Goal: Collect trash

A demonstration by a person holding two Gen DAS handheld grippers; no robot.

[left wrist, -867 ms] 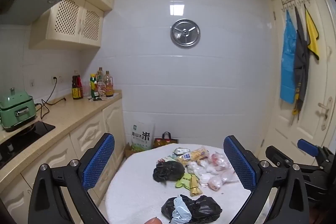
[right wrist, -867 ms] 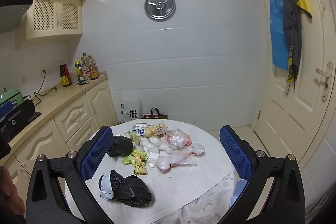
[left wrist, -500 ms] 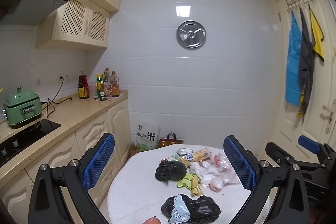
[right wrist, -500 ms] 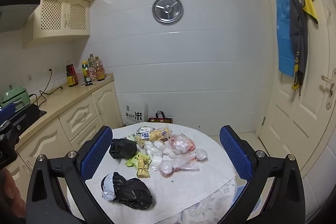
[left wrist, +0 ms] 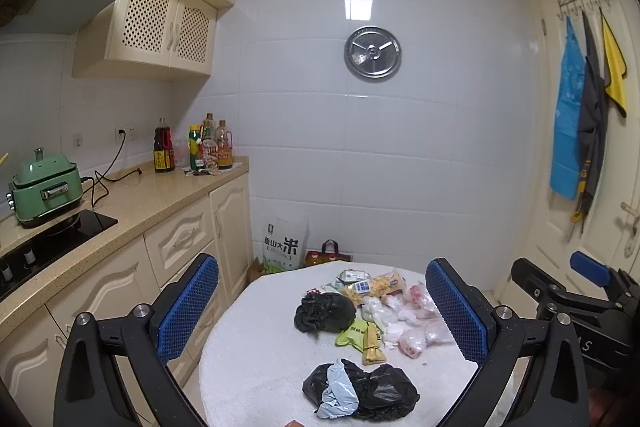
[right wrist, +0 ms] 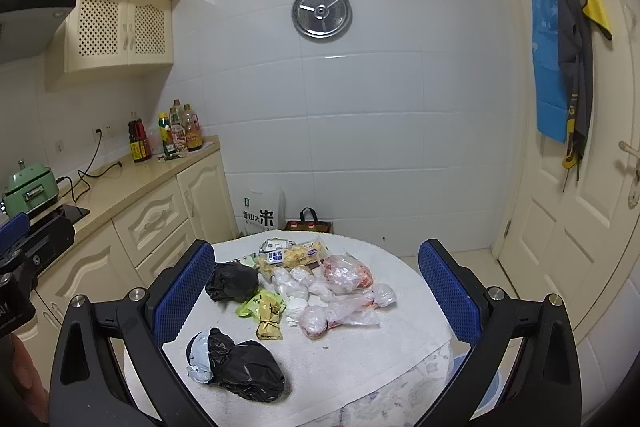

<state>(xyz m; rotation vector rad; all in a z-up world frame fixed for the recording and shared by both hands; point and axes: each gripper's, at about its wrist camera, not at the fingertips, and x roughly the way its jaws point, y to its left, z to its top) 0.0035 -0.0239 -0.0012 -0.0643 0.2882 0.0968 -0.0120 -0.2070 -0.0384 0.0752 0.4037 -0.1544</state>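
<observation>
A round table with a white cloth (left wrist: 256,359) (right wrist: 360,359) carries trash. A black bag with pale blue plastic (left wrist: 360,387) (right wrist: 236,363) lies nearest. A second black bag (left wrist: 324,313) (right wrist: 232,281) lies farther back. Beside it are a green-yellow wrapper (left wrist: 362,337) (right wrist: 264,311), white crumpled tissues (right wrist: 292,287), clear bags with pink contents (left wrist: 420,335) (right wrist: 344,303) and a yellow snack pack (left wrist: 376,285) (right wrist: 292,253). My left gripper (left wrist: 322,311) is open and empty above the table. My right gripper (right wrist: 316,291) is open and empty above the trash. It also shows at the right edge of the left wrist view (left wrist: 576,291).
A kitchen counter (left wrist: 132,195) runs along the left with a green cooker (left wrist: 44,185), a black hob (left wrist: 48,243) and bottles (left wrist: 192,149). A rice sack (left wrist: 282,241) and a tote bag (left wrist: 328,255) stand on the floor by the wall. A door (right wrist: 580,187) with hanging cloths is at right. A blue bin (right wrist: 480,387) sits under the table.
Both grippers have tilted slightly, so the table and trash sit a little higher and farther right in view. Both stay open; nothing on the table has moved.
</observation>
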